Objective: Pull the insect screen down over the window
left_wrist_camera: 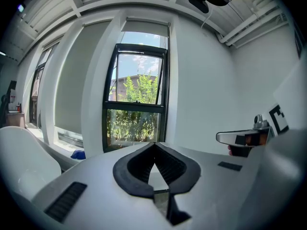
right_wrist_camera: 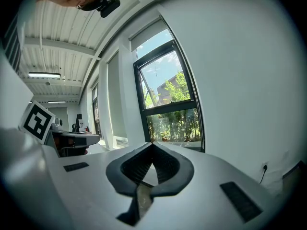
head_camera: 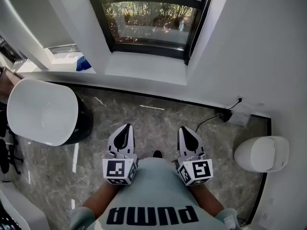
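A tall black-framed window (head_camera: pixel 146 20) stands uncovered on the far side of the floor (head_camera: pixel 153 121), its glass showing only greenery. The job of drawing the screen has yet to start. The step in hand looks like the approach. It would go best by closing in on the sill (head_camera: pixel 146 67) and lifting one gripper to the head of the frame. The jaws should part before they reach the pull bar, then bite squarely on its middle. A straight downward pull should keep the mesh from skewing in its side tracks.

The screen itself is not drawn. A pale band (left_wrist_camera: pixel 145 27) across the window's top, seen from the left gripper view, may be its housing or a blind; which one cannot be told. Either way it sits far ahead of both jaws and well above them, with nothing near them but open air.

The left gripper (head_camera: pixel 126 131) and right gripper (head_camera: pixel 185 132) are held low and side by side near the person's waist, aimed towards the window. Each pair of jaws is pressed tip to tip with nothing between.
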